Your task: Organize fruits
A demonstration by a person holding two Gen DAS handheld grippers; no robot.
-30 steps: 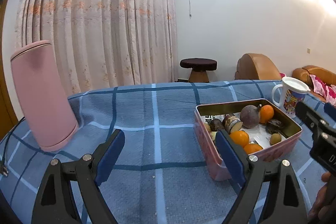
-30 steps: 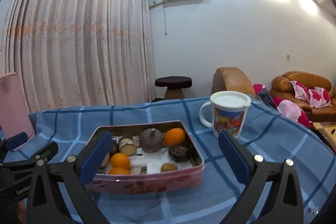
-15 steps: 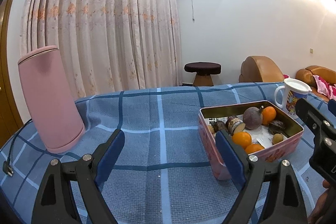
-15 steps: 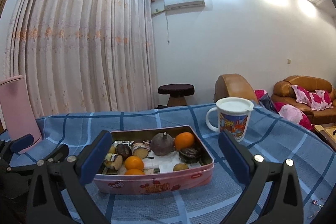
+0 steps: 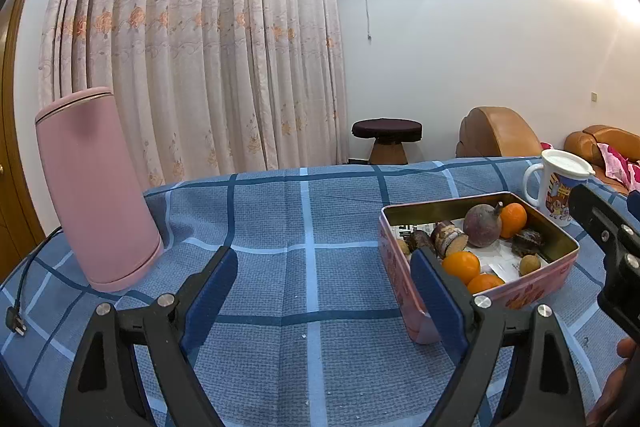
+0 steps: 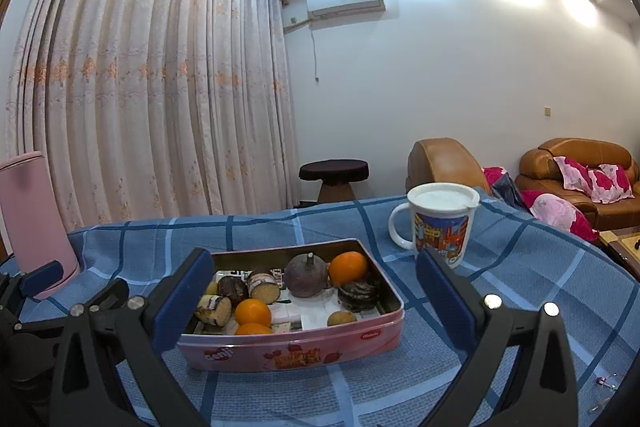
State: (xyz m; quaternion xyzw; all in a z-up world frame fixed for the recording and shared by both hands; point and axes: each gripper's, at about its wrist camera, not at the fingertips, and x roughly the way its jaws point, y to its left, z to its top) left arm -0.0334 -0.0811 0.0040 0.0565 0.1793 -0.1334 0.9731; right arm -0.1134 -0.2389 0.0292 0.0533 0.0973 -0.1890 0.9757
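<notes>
A pink tin box [image 6: 384,337] sits on the blue checked cloth, holding oranges [image 6: 253,311], a dark purple round fruit [image 6: 306,275], a small brown fruit [image 6: 341,317] and chocolate-coated cake rolls [image 6: 264,286]. The tin also shows in the left wrist view [image 5: 400,281] at the right, with an orange [image 5: 461,267] near its front. My right gripper [image 6: 312,301] is open and empty, just in front of the tin. My left gripper [image 5: 324,299] is open and empty over bare cloth, left of the tin.
A tall pink kettle [image 5: 94,187] with a black cord [image 5: 18,307] stands at the table's left. A white lidded mug [image 6: 438,223] stands behind the tin to the right. A stool [image 6: 334,177] and brown sofas [image 6: 580,163] lie beyond the table.
Both grippers have drawn back and risen slightly, so the tin and kettle sit lower and farther in view. Both stay open and empty.
</notes>
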